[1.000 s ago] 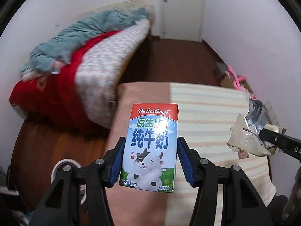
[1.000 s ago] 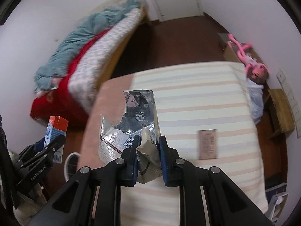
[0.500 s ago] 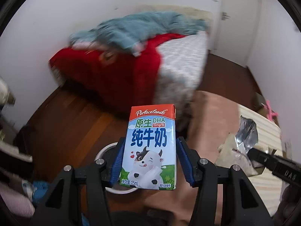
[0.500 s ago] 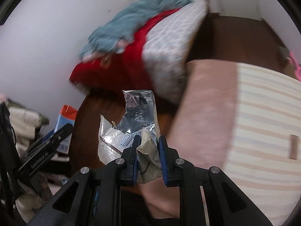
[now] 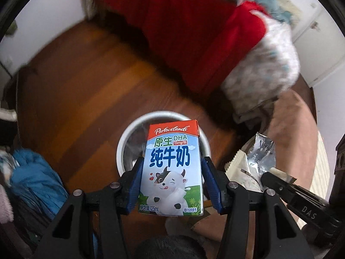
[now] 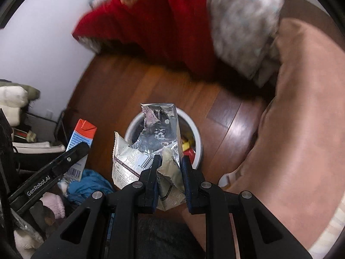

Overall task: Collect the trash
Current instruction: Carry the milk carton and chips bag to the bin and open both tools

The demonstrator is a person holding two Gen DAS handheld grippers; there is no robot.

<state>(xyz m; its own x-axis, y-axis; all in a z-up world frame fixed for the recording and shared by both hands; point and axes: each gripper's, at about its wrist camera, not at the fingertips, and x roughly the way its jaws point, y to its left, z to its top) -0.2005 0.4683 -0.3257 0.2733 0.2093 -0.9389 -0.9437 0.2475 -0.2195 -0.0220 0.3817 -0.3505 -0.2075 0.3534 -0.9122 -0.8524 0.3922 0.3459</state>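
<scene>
My left gripper is shut on a small blue and white milk carton with a red top and a cartoon cow. It hangs upright above a round white trash bin on the wooden floor. My right gripper is shut on a torn foil snack wrapper, silver inside and cream outside, also held over the white trash bin, which has red and yellow scraps in it. The right wrist view shows the milk carton in the left gripper at the left. In the left wrist view the wrapper shows at the right.
A bed heaped with a red blanket and patterned quilt stands beyond the bin. A pink-covered mattress edge lies to the right. Blue clothing and clutter crowd the floor at the left.
Both grippers swung left and down from over the striped mattress to above the white bin on the floor, each keeping hold of its item.
</scene>
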